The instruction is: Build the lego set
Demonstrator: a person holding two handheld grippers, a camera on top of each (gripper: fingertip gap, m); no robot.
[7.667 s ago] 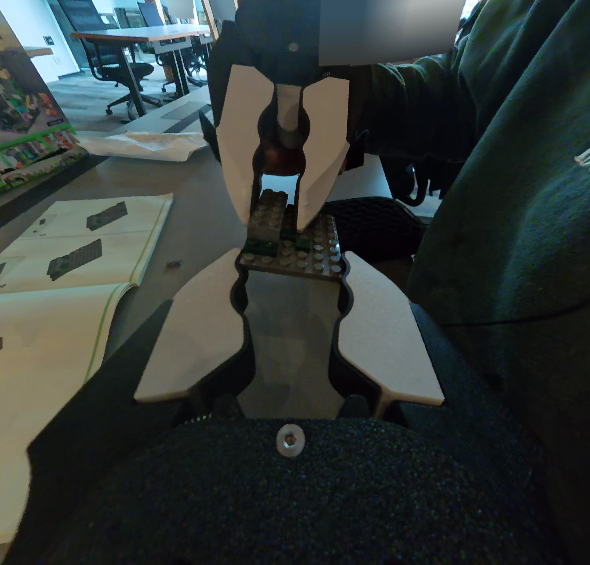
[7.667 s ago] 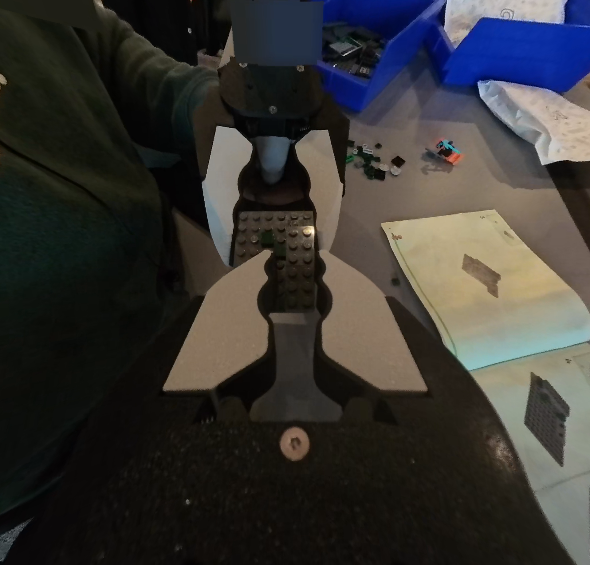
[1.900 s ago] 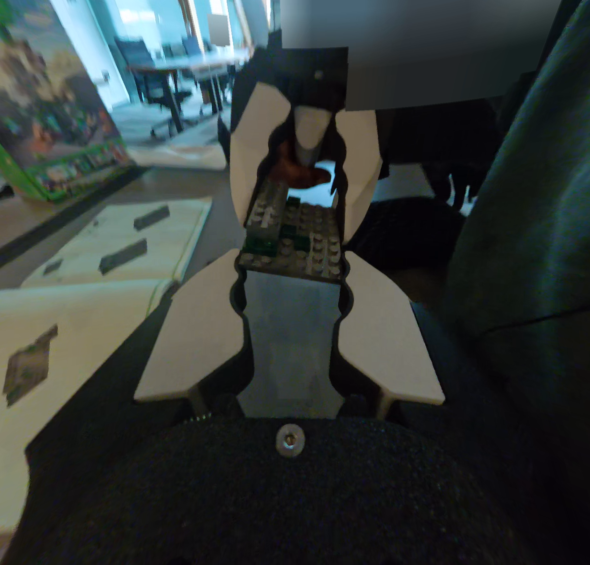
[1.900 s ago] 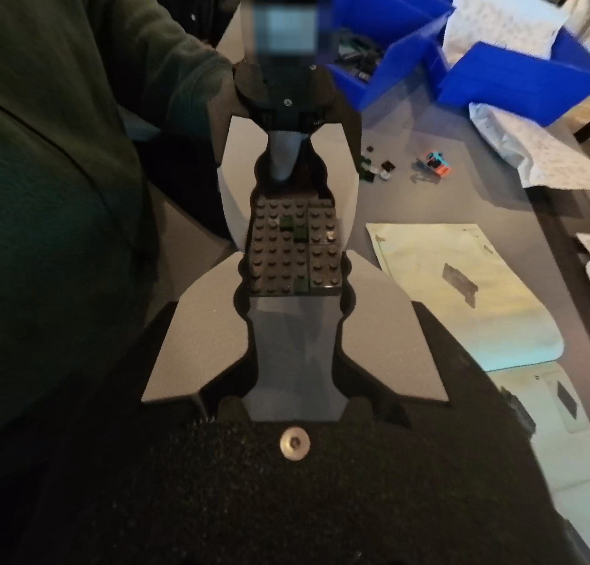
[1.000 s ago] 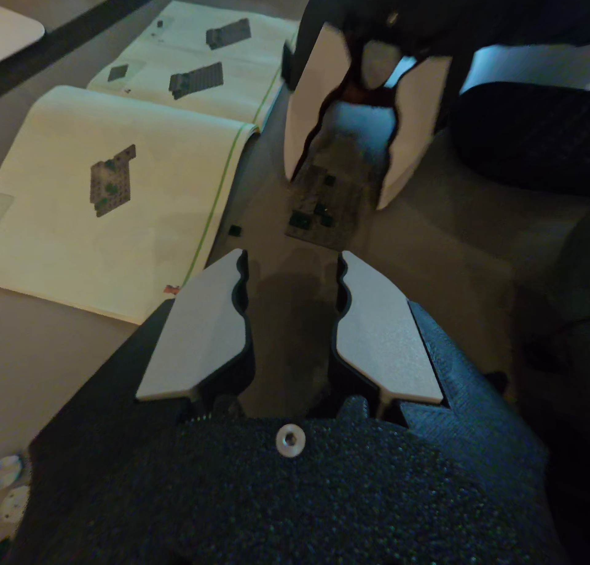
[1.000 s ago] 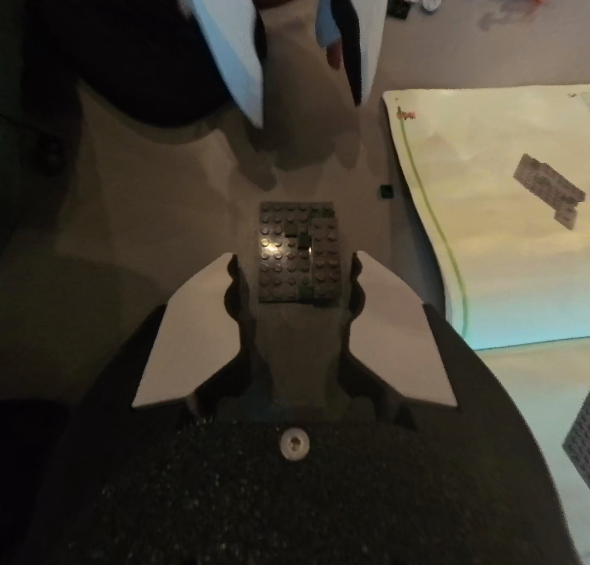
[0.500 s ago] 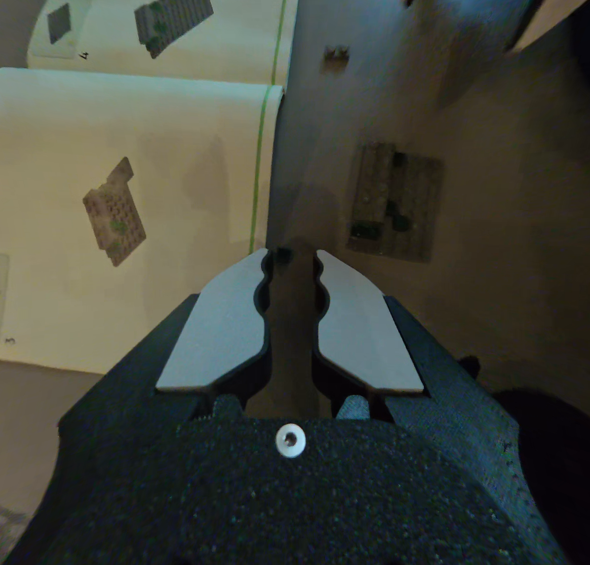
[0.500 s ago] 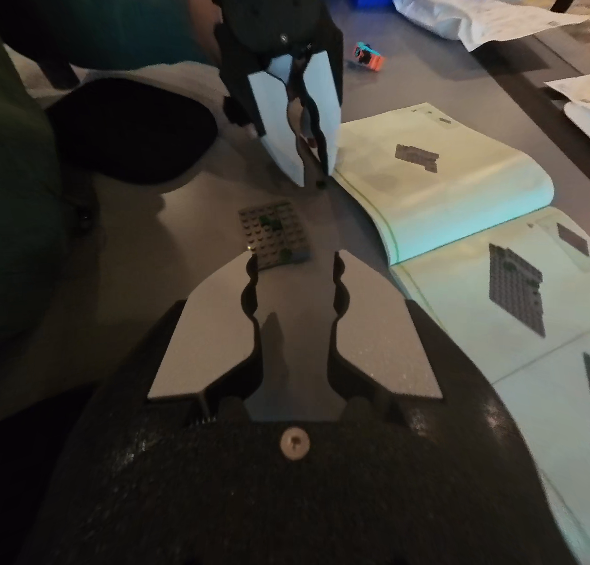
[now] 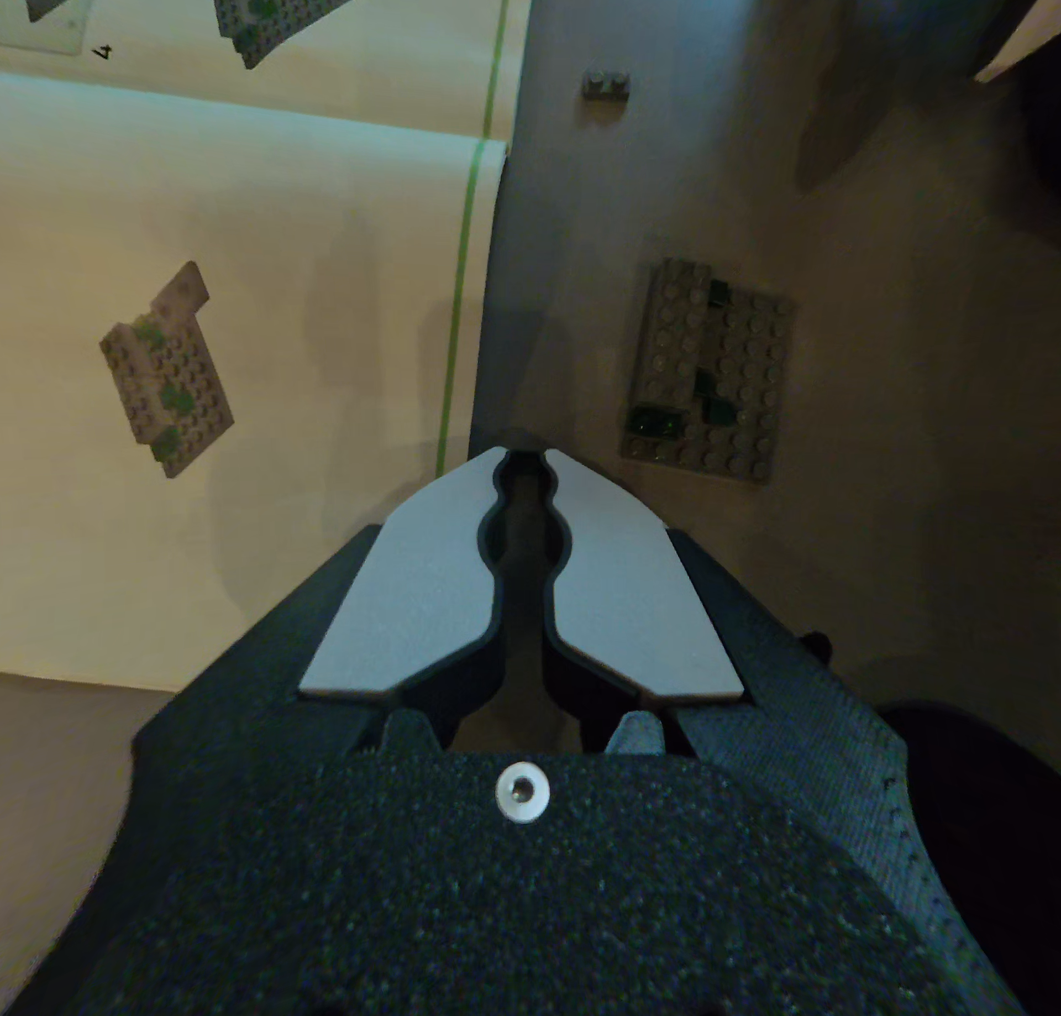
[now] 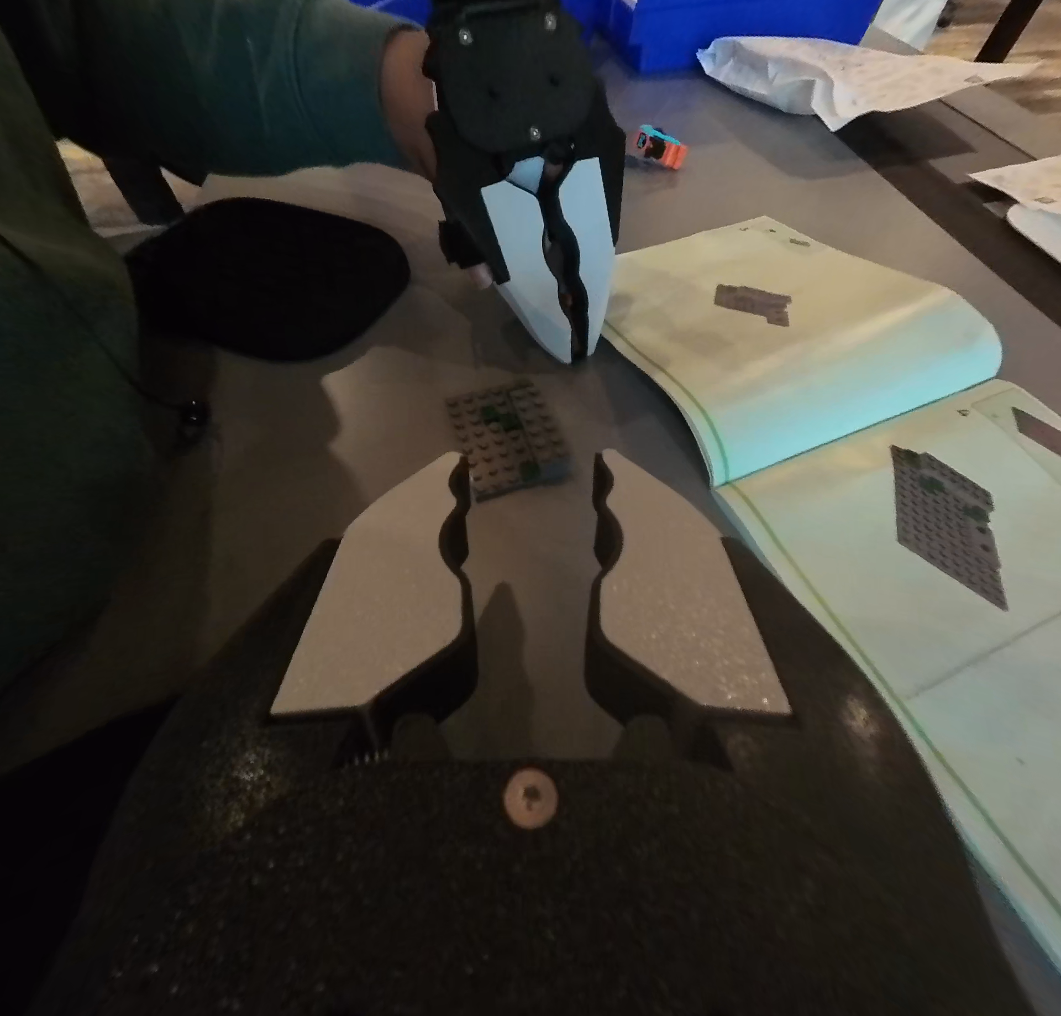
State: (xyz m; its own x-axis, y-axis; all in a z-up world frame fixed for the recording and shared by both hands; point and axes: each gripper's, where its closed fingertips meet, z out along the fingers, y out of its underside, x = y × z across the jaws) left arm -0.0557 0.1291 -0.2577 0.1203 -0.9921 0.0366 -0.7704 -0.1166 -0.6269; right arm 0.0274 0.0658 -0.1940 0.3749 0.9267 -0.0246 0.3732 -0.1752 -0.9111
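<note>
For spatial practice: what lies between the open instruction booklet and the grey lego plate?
The left tool, tips down at the table, stands between booklet and plate; both wrist views show it.

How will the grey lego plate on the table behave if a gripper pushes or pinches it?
The grey lego plate lies flat on the smooth table, so a push probably slides it, no tipping. It looks thin and stiff: likely light, hard to pinch by the edges. Its small green pieces might pop off.

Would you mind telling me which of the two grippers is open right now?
The right gripper: its fingers stand wide apart near the grey plate, whereas the left gripper is nearly closed.
</note>
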